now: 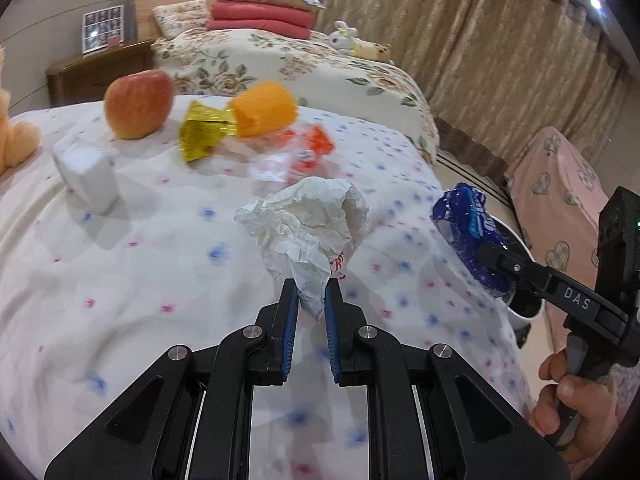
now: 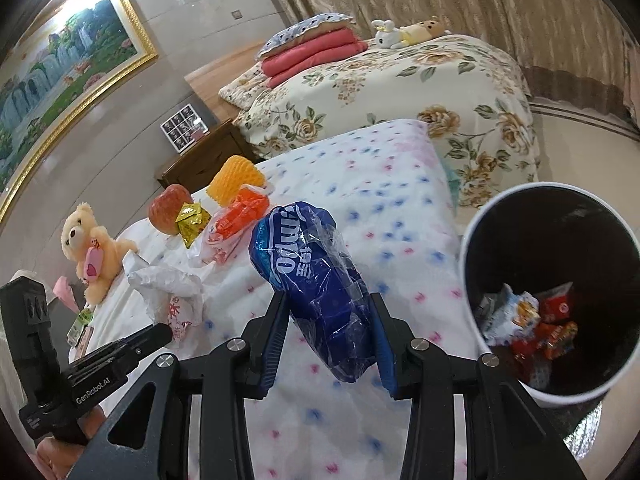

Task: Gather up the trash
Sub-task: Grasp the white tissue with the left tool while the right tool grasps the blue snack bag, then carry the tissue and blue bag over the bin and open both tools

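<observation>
My left gripper (image 1: 311,294) is shut on a crumpled white paper bag (image 1: 308,224), held above the flower-print bed cover (image 1: 120,280); the bag also shows in the right wrist view (image 2: 168,286). My right gripper (image 2: 329,304) is shut on a blue plastic wrapper (image 2: 316,280), held above the bed's edge, left of the white trash bin (image 2: 470,240), which holds several wrappers. In the left wrist view the blue wrapper (image 1: 468,228) hangs over the bin (image 1: 528,314). A yellow foil wrapper (image 1: 204,130) and an orange-and-clear plastic wrapper (image 1: 304,148) lie further back on the bed.
An apple (image 1: 138,104), an orange foam fruit net (image 1: 264,108) and a white box (image 1: 86,172) sit on the bed. A teddy bear (image 2: 90,248) sits at its far left. A second bed (image 2: 400,92) and a wooden nightstand (image 2: 200,160) stand behind.
</observation>
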The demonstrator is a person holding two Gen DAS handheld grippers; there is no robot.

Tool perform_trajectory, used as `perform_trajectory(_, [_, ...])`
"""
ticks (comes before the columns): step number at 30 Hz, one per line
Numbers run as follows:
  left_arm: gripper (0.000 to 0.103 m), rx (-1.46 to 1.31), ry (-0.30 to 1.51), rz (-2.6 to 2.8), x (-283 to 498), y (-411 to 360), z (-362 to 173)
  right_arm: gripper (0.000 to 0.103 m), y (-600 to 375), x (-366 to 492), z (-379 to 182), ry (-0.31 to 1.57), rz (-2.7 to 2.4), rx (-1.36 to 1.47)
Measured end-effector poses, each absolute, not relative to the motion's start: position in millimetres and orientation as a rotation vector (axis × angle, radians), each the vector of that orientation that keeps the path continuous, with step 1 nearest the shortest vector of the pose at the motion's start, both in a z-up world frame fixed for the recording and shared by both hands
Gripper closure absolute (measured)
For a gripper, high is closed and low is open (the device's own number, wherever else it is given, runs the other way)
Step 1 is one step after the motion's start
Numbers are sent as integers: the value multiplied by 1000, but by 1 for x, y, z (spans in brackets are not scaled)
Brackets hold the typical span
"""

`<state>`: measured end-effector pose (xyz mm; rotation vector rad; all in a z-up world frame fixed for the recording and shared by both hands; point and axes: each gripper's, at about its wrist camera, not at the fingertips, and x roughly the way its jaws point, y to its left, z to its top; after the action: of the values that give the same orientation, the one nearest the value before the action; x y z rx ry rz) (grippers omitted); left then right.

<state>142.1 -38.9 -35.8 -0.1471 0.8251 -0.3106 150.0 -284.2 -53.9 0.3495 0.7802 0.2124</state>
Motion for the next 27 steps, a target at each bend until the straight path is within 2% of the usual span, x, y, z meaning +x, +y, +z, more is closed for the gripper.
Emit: perform_trajectory(27, [91,-45,832,-494,128,-137,-29,63,-369,98,-55,741,44,438])
